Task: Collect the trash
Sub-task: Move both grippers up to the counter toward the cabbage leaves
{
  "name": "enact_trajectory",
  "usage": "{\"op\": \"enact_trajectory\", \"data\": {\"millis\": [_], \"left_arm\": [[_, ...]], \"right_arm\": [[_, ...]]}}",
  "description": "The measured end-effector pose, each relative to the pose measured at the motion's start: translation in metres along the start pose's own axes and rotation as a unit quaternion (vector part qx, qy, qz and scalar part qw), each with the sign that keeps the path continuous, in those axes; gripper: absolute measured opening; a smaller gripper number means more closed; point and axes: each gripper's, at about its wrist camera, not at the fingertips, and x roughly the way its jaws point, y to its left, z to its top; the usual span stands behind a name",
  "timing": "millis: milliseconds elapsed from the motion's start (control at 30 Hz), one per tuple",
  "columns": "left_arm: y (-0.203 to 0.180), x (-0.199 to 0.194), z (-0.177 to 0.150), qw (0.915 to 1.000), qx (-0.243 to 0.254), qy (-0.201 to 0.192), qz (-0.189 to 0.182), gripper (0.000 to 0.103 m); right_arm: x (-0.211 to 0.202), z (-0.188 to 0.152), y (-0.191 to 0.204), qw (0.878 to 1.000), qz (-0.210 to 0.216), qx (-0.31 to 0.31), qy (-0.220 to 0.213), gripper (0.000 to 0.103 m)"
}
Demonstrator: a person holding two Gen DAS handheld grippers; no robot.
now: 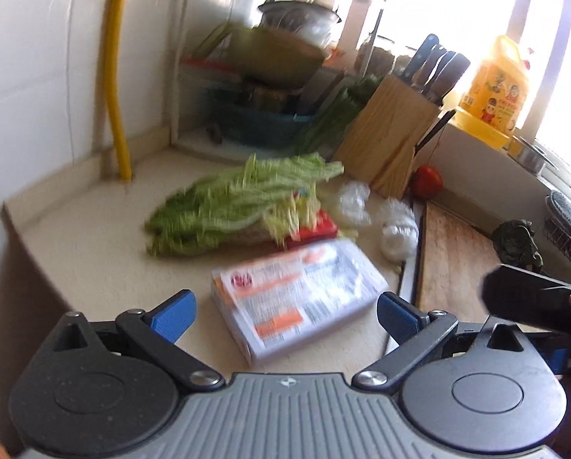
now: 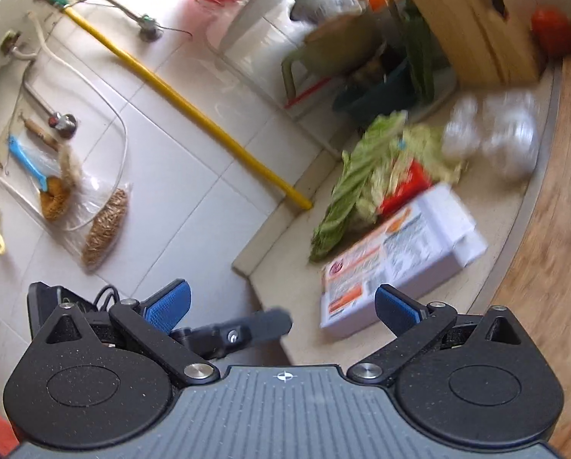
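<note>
Glossy flat carton [image 1: 298, 298], leafy cabbage [image 1: 239, 206], crinkled plastic [image 1: 398, 231]

Black gripper [image 1: 285, 315], blue ribbed pads [image 1: 172, 315], silver screws.

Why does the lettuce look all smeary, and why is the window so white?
Left wrist view: motion blur smears the lettuce and the box; sunlight washes out the window. Right wrist view: the plastic wrap is smeared too, and the fisheye bends the wall tiles.
</note>
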Motion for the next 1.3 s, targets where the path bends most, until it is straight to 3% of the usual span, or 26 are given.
{"op": "enact_trajectory", "data": {"millis": [100,200,333,367,400,467,500,567,700,867,967,1067,1133,1300], "left_arm": [[-0.001,0.011,0.014,0.9965,0.081,-0.018,0.008,0.099],[0.0,0.023,0.027,0.9874,0.153,-0.039,0.015,0.099],[0.011,0.028,0.046,0.9872,0.145,-0.066,0.001,0.099],[0.015,0.03,0.049,0.9879,0.139,-0.069,-0.005,0.099],[0.017,0.035,0.05,0.9881,0.138,-0.067,-0.009,0.099],[0.02,0.045,0.053,0.9873,0.146,-0.062,-0.009,0.098],[0.021,0.05,0.055,0.9866,0.151,-0.063,-0.008,0.098],[0.023,0.057,0.059,0.9852,0.155,-0.073,-0.009,0.098],[0.028,0.082,0.07,0.98,0.178,-0.087,-0.016,0.101],[0.032,0.129,0.077,0.9648,0.259,-0.042,-0.025,0.101],[0.038,0.154,0.08,0.9596,0.275,-0.001,-0.059,0.101],[0.041,0.177,0.082,0.9523,0.297,0.019,-0.066,0.103],[0.047,0.187,0.088,0.9503,0.293,0.034,-0.101,0.102],[0.065,0.212,0.109,0.9375,0.274,0.101,-0.19,0.102]], "right_arm": [[-0.007,0.002,0.01,1.0,-0.001,-0.012,-0.029,0.103],[-0.022,0.01,0.041,0.991,-0.051,-0.08,-0.093,0.103],[-0.03,0.017,0.094,0.952,-0.161,-0.187,-0.182,0.103],[-0.031,0.015,0.099,0.949,-0.159,-0.187,-0.196,0.103],[-0.029,0.013,0.093,0.957,-0.141,-0.163,-0.196,0.103],[-0.012,0.019,0.061,0.988,-0.075,-0.076,-0.114,0.103],[-0.002,0.021,0.046,0.995,-0.049,-0.031,-0.087,0.103],[0.001,0.024,0.04,0.994,-0.057,-0.014,-0.09,0.103],[0.001,0.034,0.065,0.978,-0.12,-0.109,-0.133,0.103],[0.025,0.049,0.055,0.972,-0.172,-0.117,-0.112,0.103],[0.036,0.059,0.054,0.963,-0.2,-0.143,-0.11,0.103],[0.046,0.067,0.052,0.961,-0.205,-0.154,-0.103,0.103],[0.053,0.07,0.051,0.959,-0.212,-0.163,-0.098,0.103],[0.066,0.078,0.041,0.966,-0.201,-0.145,-0.075,0.103]]}}
